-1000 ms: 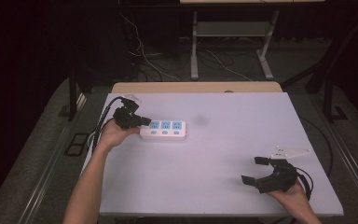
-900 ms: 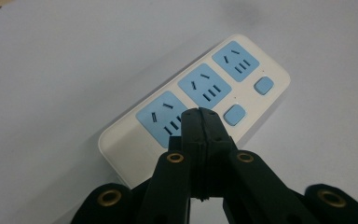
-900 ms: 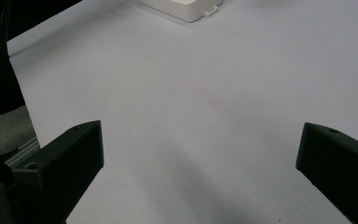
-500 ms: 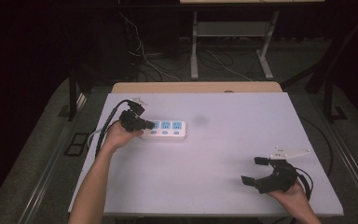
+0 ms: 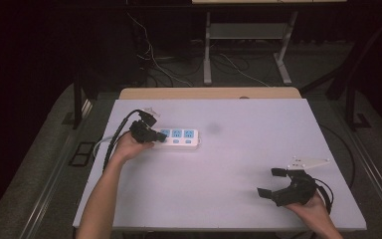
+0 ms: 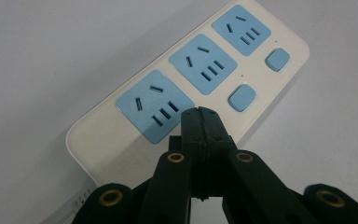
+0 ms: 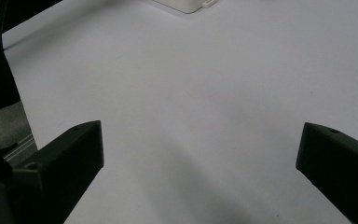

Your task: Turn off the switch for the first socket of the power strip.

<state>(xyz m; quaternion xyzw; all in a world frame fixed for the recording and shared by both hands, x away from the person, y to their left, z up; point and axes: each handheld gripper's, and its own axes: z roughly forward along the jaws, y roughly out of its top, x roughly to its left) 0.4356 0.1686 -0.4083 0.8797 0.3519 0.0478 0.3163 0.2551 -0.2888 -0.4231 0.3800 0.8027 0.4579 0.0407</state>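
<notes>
Your right gripper idles spread wide at the near right of the bench, gripping nothing, while your left gripper, fingers pressed together and empty, pokes the strip at far left (likely switching), so next ease onto a button.

The bench has a plain white top, with a strip of bare wood showing along its far edge; a white power strip lies flat on it, directly under the closed fingers of the left gripper; the strip carries three blue socket panels in a row and two blue buttons along one side; ahead of the wide-apart fingers of the right gripper the white surface runs bare up to the strip's corner.
</notes>
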